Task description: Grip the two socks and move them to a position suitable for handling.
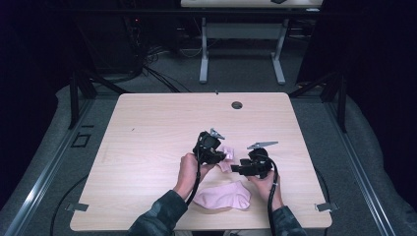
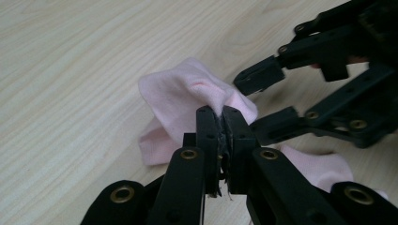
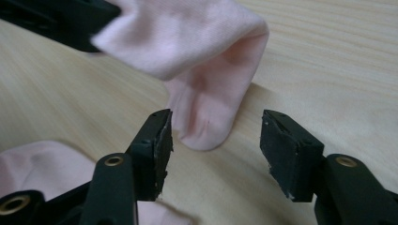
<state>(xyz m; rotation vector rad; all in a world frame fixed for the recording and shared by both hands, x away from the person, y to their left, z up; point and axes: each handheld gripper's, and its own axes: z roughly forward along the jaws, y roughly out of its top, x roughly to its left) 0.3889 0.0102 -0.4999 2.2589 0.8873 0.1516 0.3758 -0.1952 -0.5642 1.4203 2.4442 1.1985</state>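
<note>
A small pink sock point(image 2: 178, 93) is pinched at its upper fold by my left gripper point(image 2: 220, 115), which is shut on it, and the rest of the sock droops to the wooden table point(image 1: 147, 132). In the high view the left gripper point(image 1: 222, 156) holds this sock point(image 1: 227, 152) right of the table's middle. My right gripper point(image 3: 216, 140) stands open, its jaws on either side of the sock's hanging end point(image 3: 206, 98) without touching it. It comes in from the right point(image 1: 235, 168).
A second pink sock point(image 1: 223, 196) lies flat near the table's front edge, between the person's forearms, and shows at the lower left of the right gripper view point(image 3: 37, 164). A cable hole point(image 1: 237, 105) sits near the far edge. Dark floor and another table's legs lie beyond.
</note>
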